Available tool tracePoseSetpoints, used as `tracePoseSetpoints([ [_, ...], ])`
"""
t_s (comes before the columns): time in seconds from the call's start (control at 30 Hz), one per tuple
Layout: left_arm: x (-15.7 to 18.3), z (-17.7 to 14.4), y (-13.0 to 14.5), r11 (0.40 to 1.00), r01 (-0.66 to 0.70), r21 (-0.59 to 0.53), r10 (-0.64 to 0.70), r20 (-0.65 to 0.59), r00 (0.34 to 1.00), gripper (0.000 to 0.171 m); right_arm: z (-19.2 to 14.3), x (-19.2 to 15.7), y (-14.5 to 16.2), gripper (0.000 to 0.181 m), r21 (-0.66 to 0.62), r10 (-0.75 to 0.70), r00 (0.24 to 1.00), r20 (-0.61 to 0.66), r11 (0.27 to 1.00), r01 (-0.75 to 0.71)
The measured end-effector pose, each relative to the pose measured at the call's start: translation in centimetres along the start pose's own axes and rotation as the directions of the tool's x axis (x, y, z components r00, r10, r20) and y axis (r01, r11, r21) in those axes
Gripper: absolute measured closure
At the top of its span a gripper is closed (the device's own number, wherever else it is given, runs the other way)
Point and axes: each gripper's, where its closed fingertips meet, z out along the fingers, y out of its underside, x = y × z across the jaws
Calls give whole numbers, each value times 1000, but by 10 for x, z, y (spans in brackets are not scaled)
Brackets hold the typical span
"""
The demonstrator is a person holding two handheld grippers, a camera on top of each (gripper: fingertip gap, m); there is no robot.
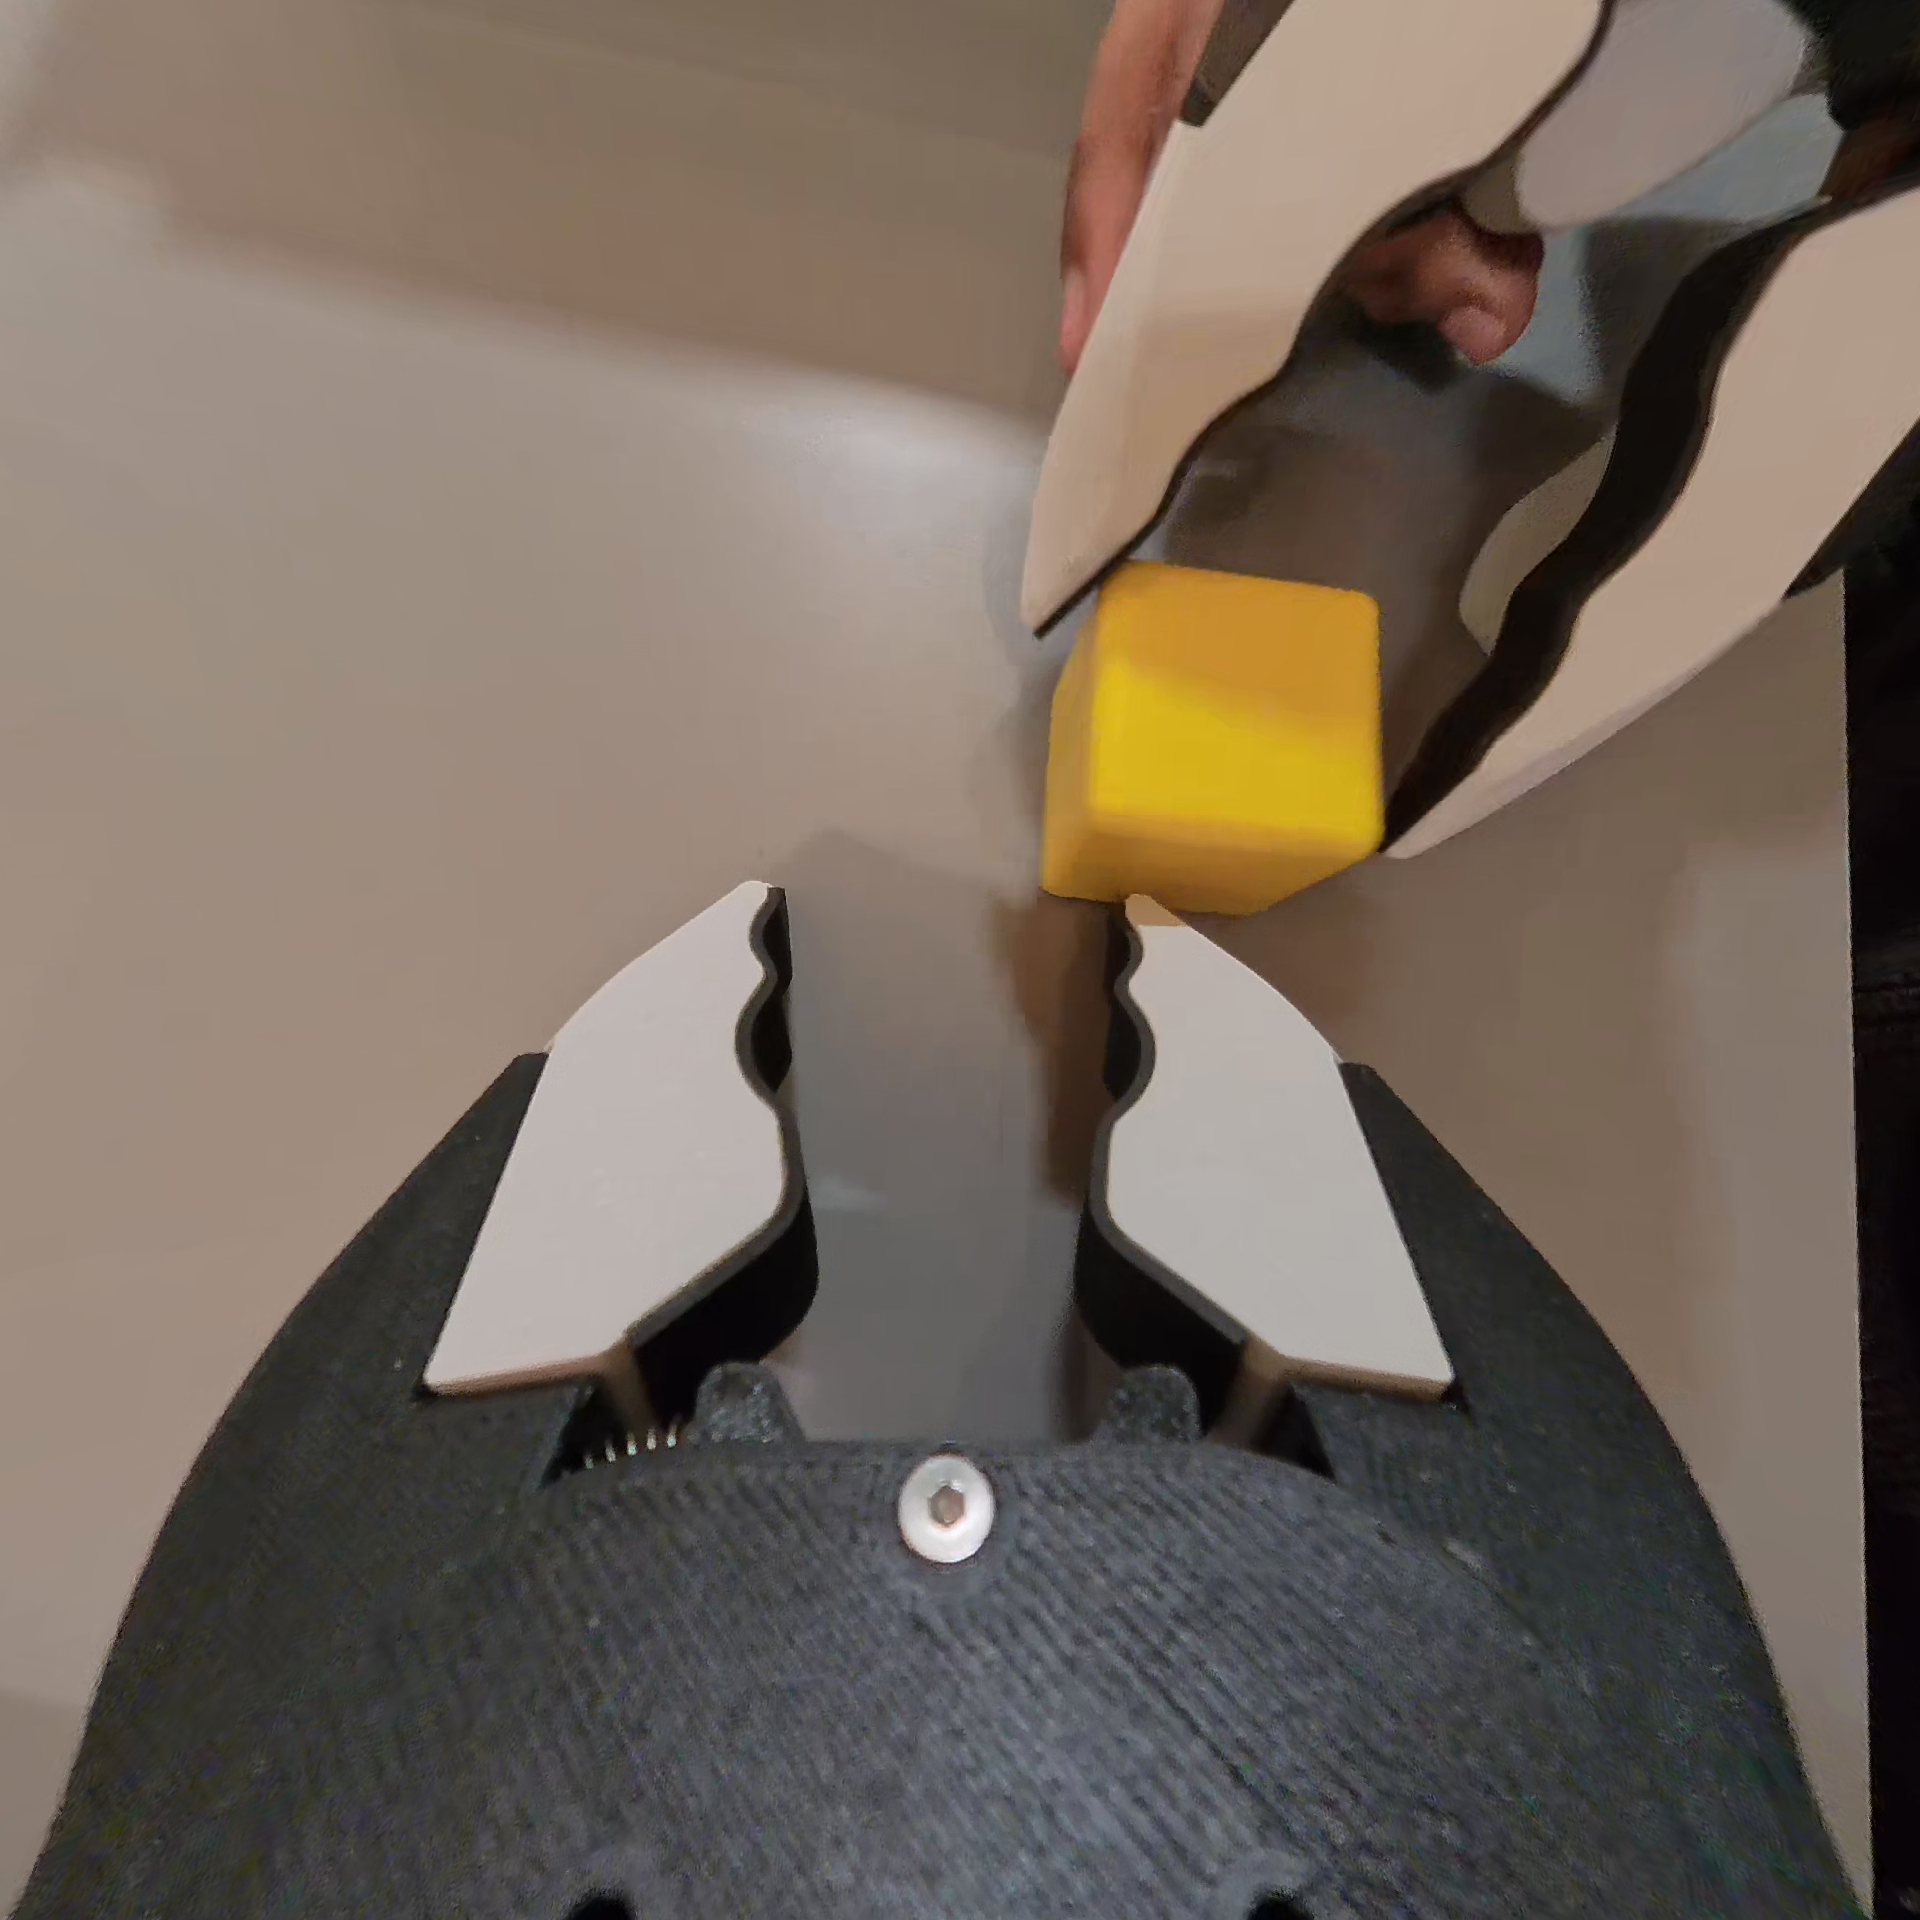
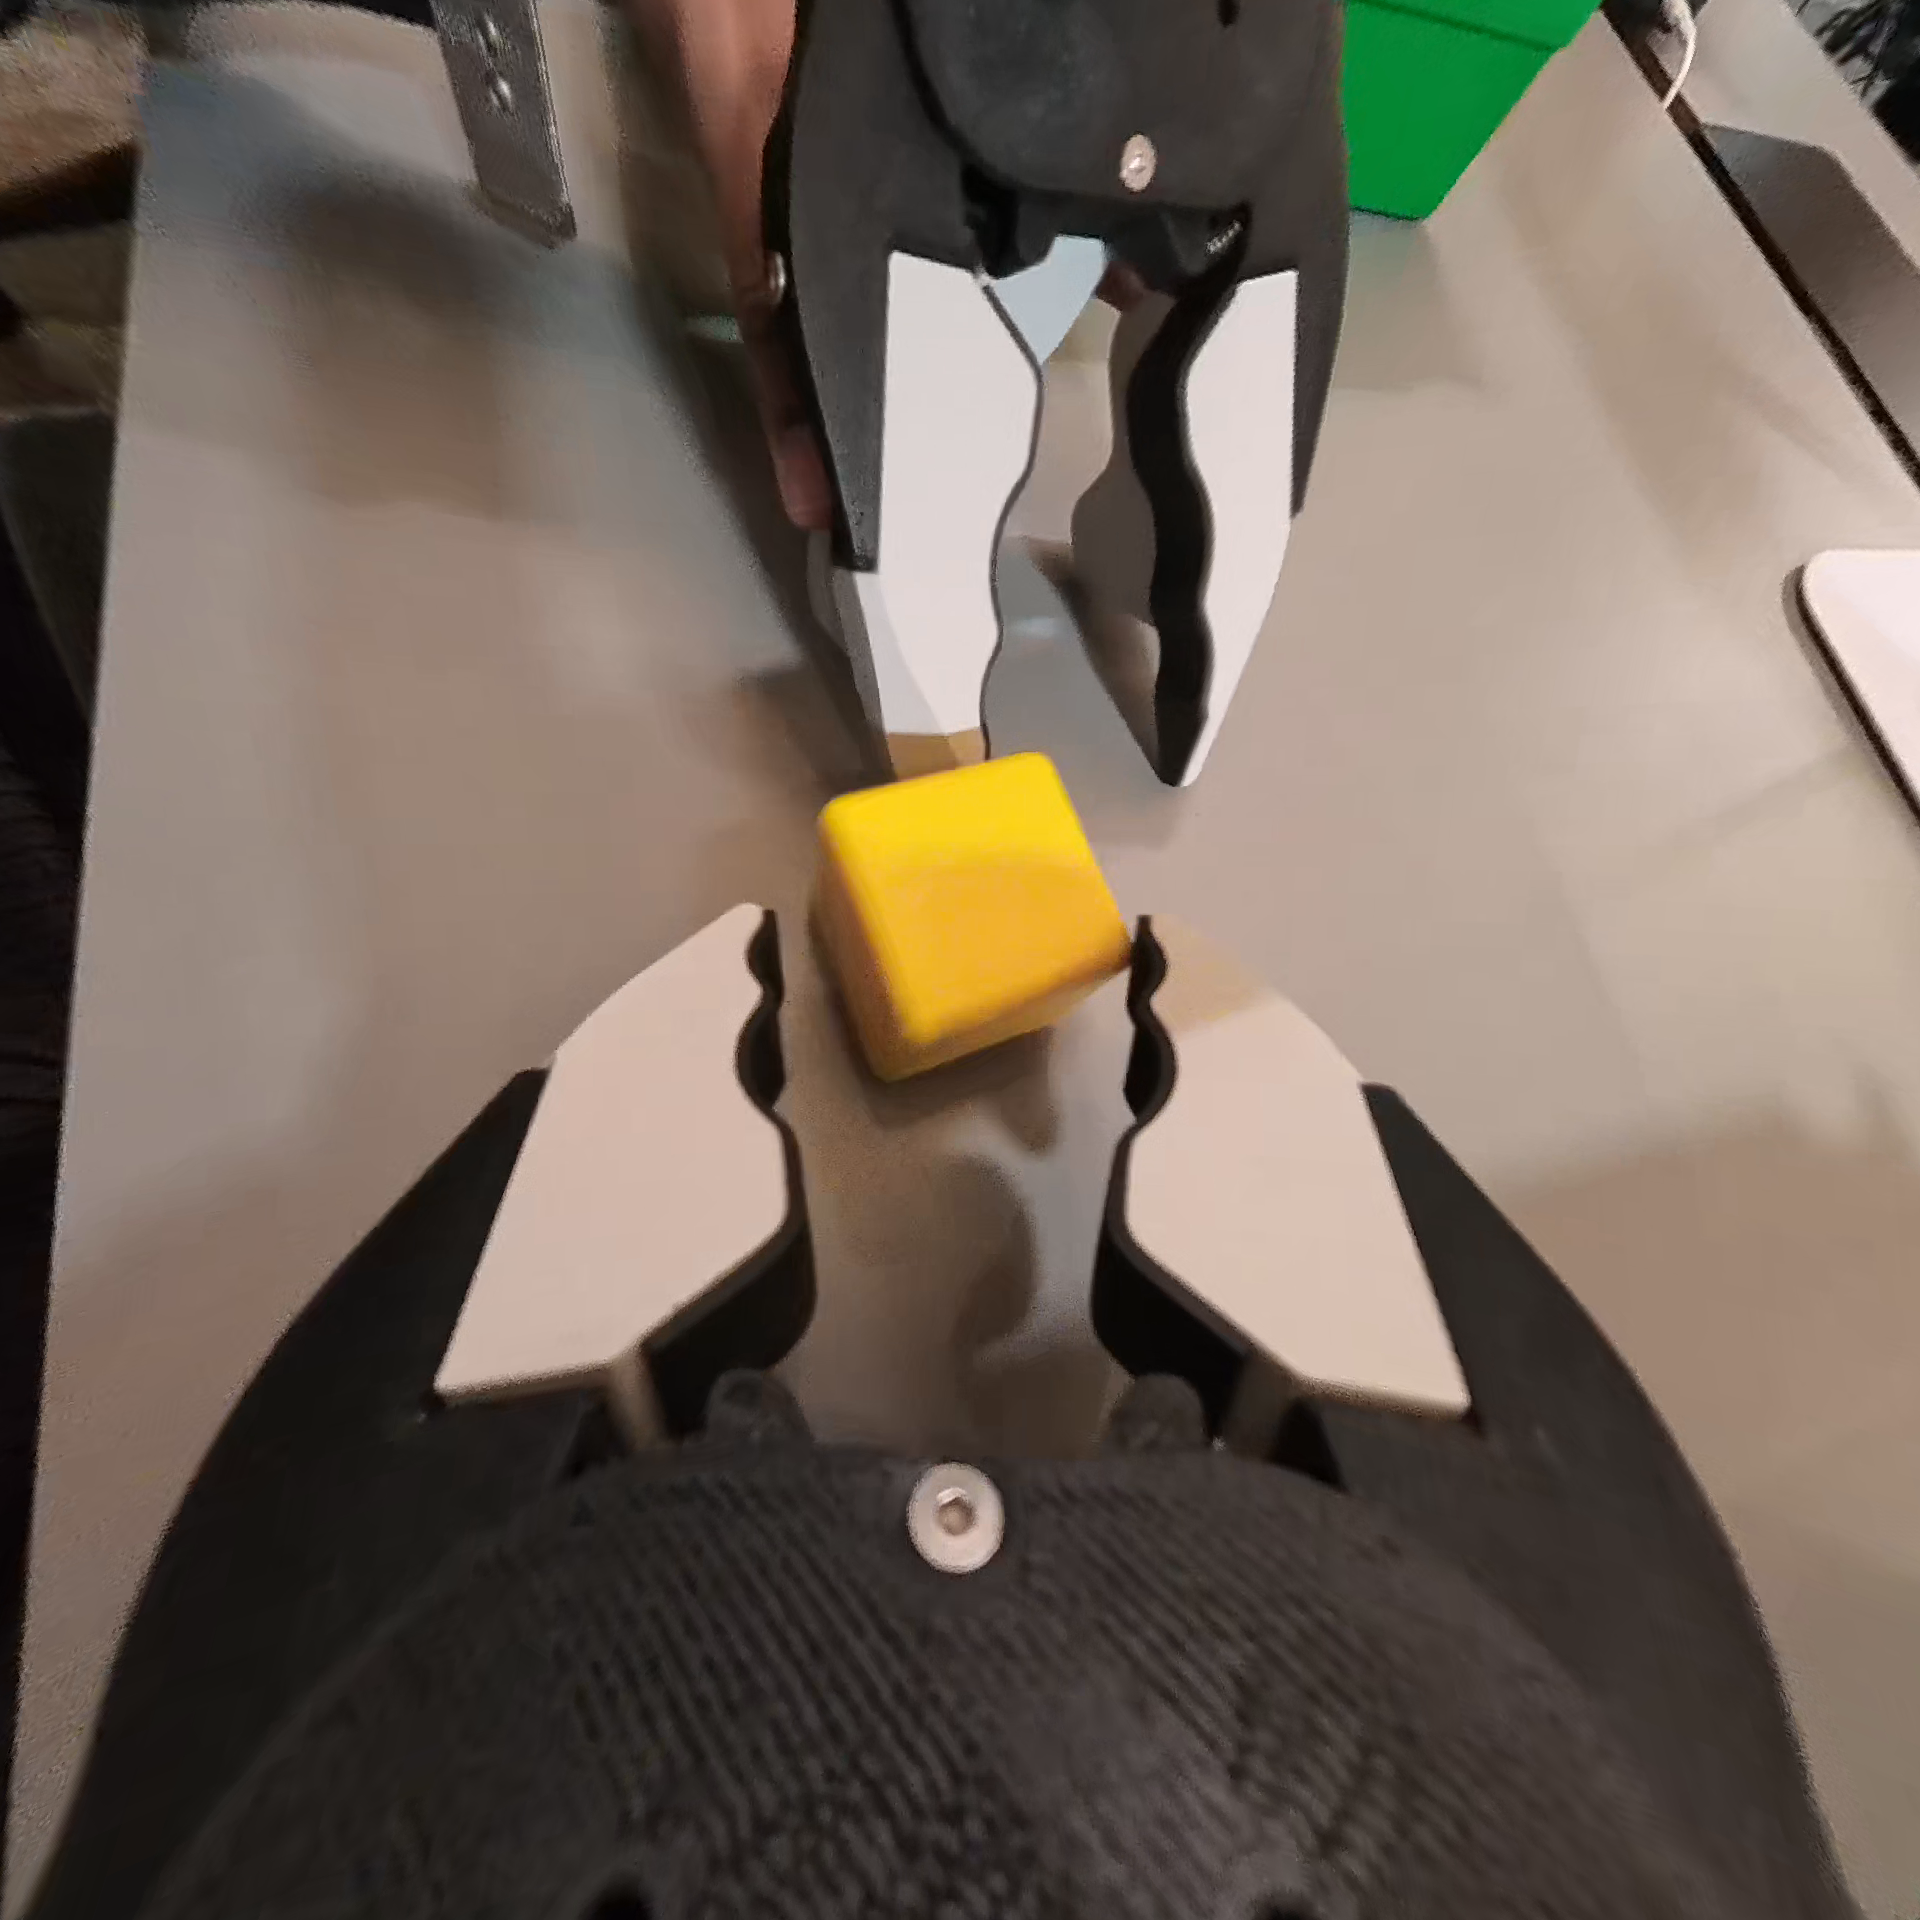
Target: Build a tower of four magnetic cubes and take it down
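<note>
both grippers, left gripper (image 1: 951,904) and right gripper (image 2: 951,925), jaws apart around yellow cube (image 2: 961,909) on grey table (image 2: 416,623)

Green box (image 2: 1444,94) far on grey table (image 2: 416,623); metal bracket (image 2: 509,125); white slab (image 2: 1870,644).

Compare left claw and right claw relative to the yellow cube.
The right claw straddles the yellow cube; the left claw has it outside its gap, just past one fingertip. The right claw points at the cube; the left claw points past its side. Both are open, gripping nothing.
</note>
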Motion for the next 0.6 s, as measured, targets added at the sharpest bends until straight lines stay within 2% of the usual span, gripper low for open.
tracePoseSetpoints([
  [0.03, 0, 0, 0, 1000, -4, 0, 4, 1, 1000, 112, 0, 0, 1, 123, -9, -24, 1000, -19, 1000, 24],
  [0.2, -1, 0, 0, 1000, 3, 1, -3, 7, 1000, 114, -6, 4, 4, 129, -17, -13, 999, -41, 1000, 12],
  [0.33, -2, 0, 0, 1000, 5, 1, -5, 10, 1000, 115, -14, 22, 0, 132, -2, 24, 990, -140, 1000, -24],
  [0.43, -2, 0, 0, 1000, 3, 1, -3, 12, 1000, 115, -18, 33, 10, 132, -69, 60, 977, -207, 995, -76],
  [0.5, -2, 0, 0, 1000, 1, 0, -1, 14, 1000, 115, -18, 32, 13, 132, -84, 83, 974, -210, 991, -103],
  [0.6, -2, 0, 0, 1000, -1, -1, 1, 15, 1000, 114, -14, 20, 12, 133, -68, 145, 979, -146, 985, -157],
])
